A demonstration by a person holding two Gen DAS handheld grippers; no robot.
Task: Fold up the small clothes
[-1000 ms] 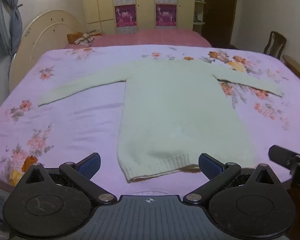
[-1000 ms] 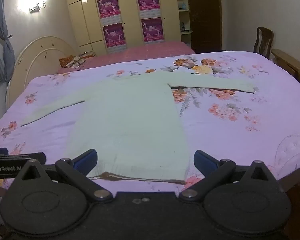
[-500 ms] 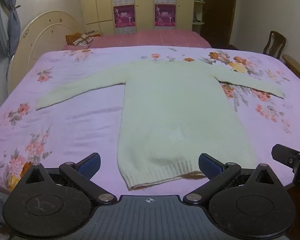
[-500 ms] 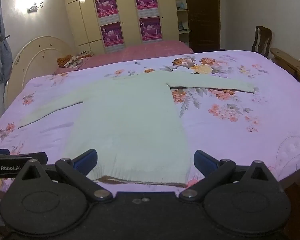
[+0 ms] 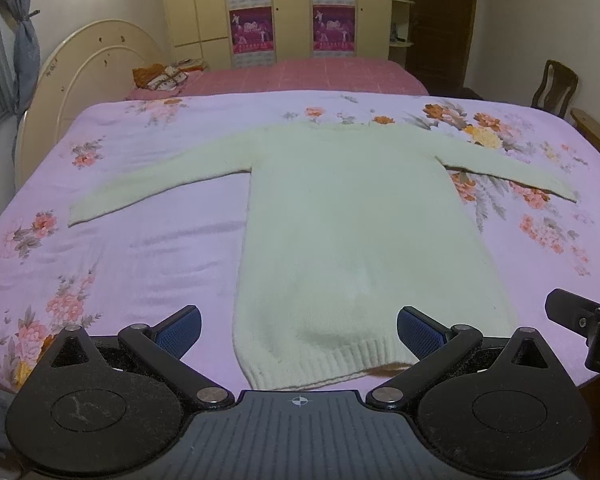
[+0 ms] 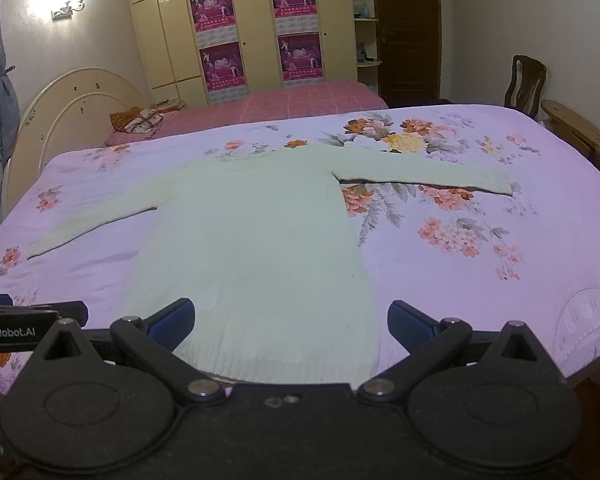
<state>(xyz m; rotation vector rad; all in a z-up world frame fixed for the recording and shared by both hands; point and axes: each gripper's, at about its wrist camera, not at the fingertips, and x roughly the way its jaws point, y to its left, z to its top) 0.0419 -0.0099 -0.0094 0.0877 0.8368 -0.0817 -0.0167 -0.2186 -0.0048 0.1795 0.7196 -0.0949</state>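
A wide bed (image 5: 148, 248) fills both views, spread with a lilac sheet printed in pink and orange flowers, a cream headboard (image 5: 80, 64) off to its left. Behind it, a second bed (image 6: 284, 100) in pink, then a wall of yellow wardrobes (image 6: 252, 20) with magenta posters, and a wooden chair (image 6: 524, 80) at the far right.

Flat on the lilac sheet lies the pale cream sweater (image 5: 352, 232), hem toward the cameras, both sleeves stretched out sideways, neckline at the far end. No fold in it anywhere.

Now the left gripper (image 5: 298, 326): its blue-padded jaws stand wide apart and hold nothing. The ribbed hem (image 5: 324, 364) sits right in the gap, with the sweater's lower left corner framed between the fingers and the right pad overlapping the hem's far end in the view. Whether the pads touch the knit cannot be told.

The right gripper (image 6: 290, 322) mirrors it, jaws spread and empty, the hem's right-hand stretch lying between them, the sweater's right edge just inside the right pad. At the left view's right margin, a black piece of the other gripper pokes in.
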